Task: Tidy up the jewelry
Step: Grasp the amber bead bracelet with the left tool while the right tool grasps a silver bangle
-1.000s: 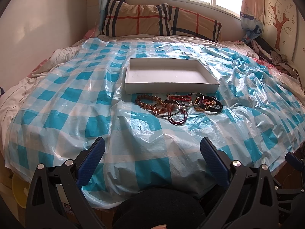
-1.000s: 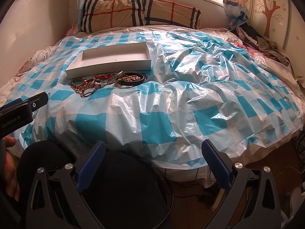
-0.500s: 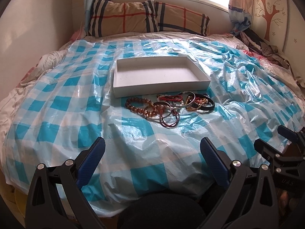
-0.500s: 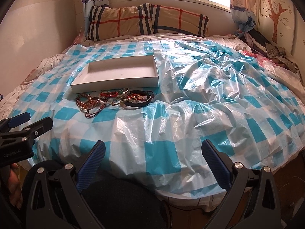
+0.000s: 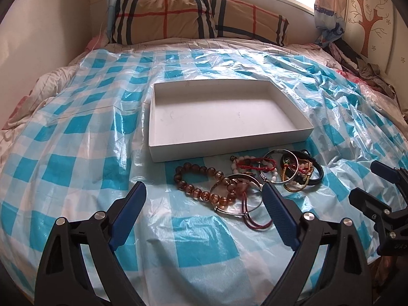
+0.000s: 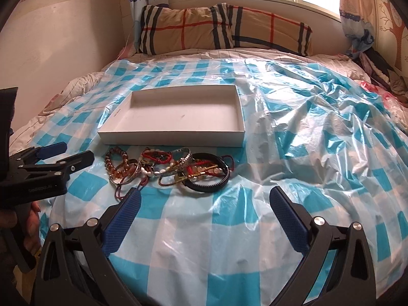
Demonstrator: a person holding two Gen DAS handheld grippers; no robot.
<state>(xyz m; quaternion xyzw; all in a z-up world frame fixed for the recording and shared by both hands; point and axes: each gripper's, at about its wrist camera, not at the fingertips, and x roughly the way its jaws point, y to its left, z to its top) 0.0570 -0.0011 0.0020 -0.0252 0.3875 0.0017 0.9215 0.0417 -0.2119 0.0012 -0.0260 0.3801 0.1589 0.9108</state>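
Bracelet cluster at frame centre, just below the empty white box (image 5: 229, 117); nothing held.

I judge the jewelry pile (image 5: 250, 176) light, small and tangle-prone: the amber bead bracelet (image 5: 201, 181) is flexible and rolls, the metal bangles are stiff and slick, the black band (image 6: 206, 176) rigid. I would grip one ring by its rim. The glossy checked plastic sheet (image 5: 76, 132) looks slippery. Left gripper (image 5: 204, 214) and right gripper (image 6: 204, 216) both stand spread, empty. Overlaps hide which cords are linked; individual clasps are unreadable.
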